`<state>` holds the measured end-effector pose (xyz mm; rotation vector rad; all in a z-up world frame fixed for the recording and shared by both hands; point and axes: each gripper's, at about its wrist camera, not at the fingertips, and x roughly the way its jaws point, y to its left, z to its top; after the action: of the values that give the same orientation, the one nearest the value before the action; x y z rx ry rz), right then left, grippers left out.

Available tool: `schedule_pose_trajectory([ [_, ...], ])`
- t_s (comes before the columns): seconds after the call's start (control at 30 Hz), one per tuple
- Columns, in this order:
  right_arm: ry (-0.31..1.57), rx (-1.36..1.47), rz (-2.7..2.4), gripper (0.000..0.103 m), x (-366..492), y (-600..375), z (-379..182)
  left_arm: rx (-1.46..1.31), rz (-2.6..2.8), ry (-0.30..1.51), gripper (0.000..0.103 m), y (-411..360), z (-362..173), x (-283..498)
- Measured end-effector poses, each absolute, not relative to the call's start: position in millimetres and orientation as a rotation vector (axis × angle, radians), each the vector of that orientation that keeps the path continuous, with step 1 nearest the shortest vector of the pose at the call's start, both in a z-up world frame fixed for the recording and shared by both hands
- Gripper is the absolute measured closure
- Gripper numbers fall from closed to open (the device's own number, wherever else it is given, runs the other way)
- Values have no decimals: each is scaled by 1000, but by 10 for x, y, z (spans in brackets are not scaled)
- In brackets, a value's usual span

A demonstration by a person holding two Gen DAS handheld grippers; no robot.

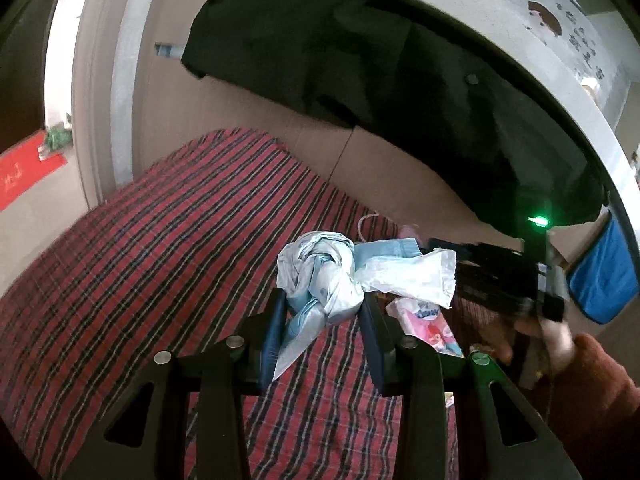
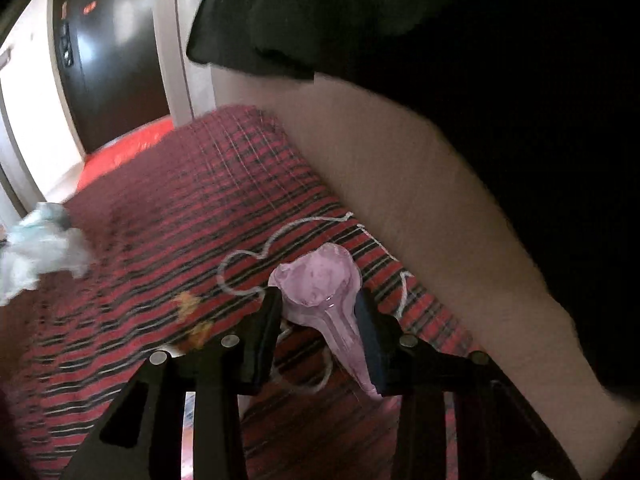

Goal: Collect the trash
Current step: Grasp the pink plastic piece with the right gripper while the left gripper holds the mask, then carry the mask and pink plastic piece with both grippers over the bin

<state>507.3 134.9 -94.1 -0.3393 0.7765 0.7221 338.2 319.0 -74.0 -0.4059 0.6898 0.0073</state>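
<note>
In the left wrist view my left gripper is shut on a crumpled pale blue and white plastic bag, held above the red striped blanket. A white crumpled wrapper and a blue face mask lie just right of it. A pink tissue packet lies below them. In the right wrist view my right gripper is shut on a pink plastic bag over the blanket. The blue and white bag shows blurred at the left edge.
A black coat hangs over the beige wall panel beside the bed. A white string and orange scraps lie on the blanket. The other hand-held gripper is at the right. A doorway is at the far left.
</note>
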Motion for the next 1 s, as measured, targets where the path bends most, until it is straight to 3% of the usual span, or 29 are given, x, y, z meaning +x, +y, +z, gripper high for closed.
schedule_pose_trajectory([
  [0.43, 559, -151, 575, 68, 3859, 254, -3, -314, 23, 524, 66, 2256, -230, 3078],
  [0.5, 541, -142, 557, 68, 3737, 101, 58, -300, 23, 510, 66, 2129, -182, 3032],
  [0.53, 528, -133, 549, 75, 3664, 6, 95, -284, 25, 499, 66, 2025, -145, 2996],
  [1.0, 442, -35, 470, 75, 3212, -827, 208, -187, -28, 451, 66, 1168, 113, 2797],
])
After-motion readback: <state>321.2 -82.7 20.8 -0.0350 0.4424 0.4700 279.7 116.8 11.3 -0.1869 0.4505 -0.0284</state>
